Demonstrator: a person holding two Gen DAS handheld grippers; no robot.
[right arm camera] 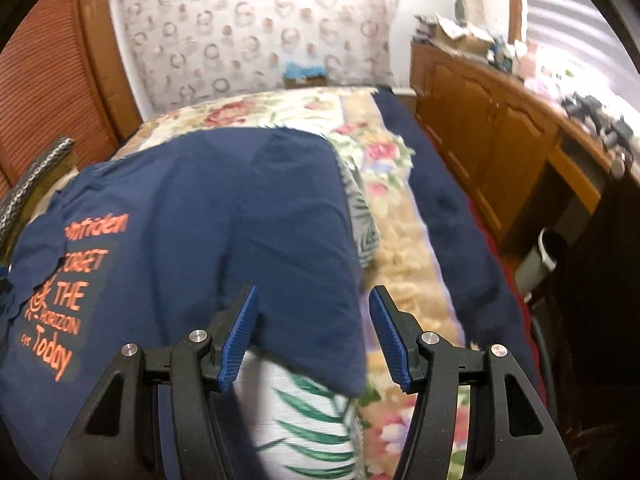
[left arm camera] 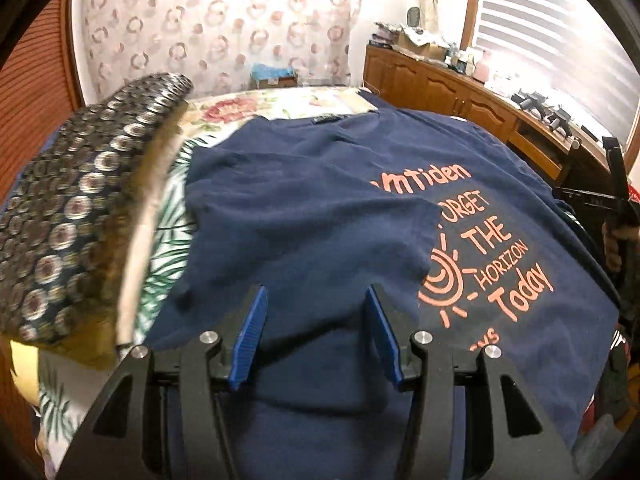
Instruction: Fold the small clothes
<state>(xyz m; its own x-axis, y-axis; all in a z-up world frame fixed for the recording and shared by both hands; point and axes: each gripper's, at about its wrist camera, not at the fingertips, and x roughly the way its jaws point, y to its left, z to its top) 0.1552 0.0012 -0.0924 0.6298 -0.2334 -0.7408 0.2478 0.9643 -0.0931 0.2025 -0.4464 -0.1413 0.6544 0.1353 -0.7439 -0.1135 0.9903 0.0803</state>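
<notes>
Garment: navy T-shirt (left arm camera: 320, 208) with orange print (left arm camera: 484, 256), lying spread on the bed over a leaf-print sheet (left arm camera: 168, 240); collar toward the far end of the bed.
Fold state: left side panel is laid over the chest and covers the start of the lettering; in the right wrist view the right side (right arm camera: 288, 208) also reads as folded in, its edge straight along the sheet. Judged: side folds done or nearly so.
Left gripper (left arm camera: 316, 332): jaws roughly half open, nothing between the blue pads; it hovers over the lower part of the folded panel, not gripping cloth.
Right gripper (right arm camera: 312, 332): jaws parted, empty; it sits over the shirt's right lower edge, where navy cloth meets leaf-print sheet (right arm camera: 312, 420). Frame is motion-blurred.
Step in hand: between grasps, judged to be lining up for the next fold.
Next move calls for: each gripper pinching a hem corner through all the layers, then carrying the hem up toward the collar evenly so the side folds do not slip open.
Surroundings: patterned cushion (left arm camera: 80, 208) stands just beside the shirt's left edge; floral blanket (right arm camera: 400, 264) and a dark blue cover (right arm camera: 460, 216) lie to the right; wooden cabinet (right arm camera: 492, 128) with clutter is well apart.
Obstruction: the cushion crowds the left side; otherwise the fold path looks free.
</notes>
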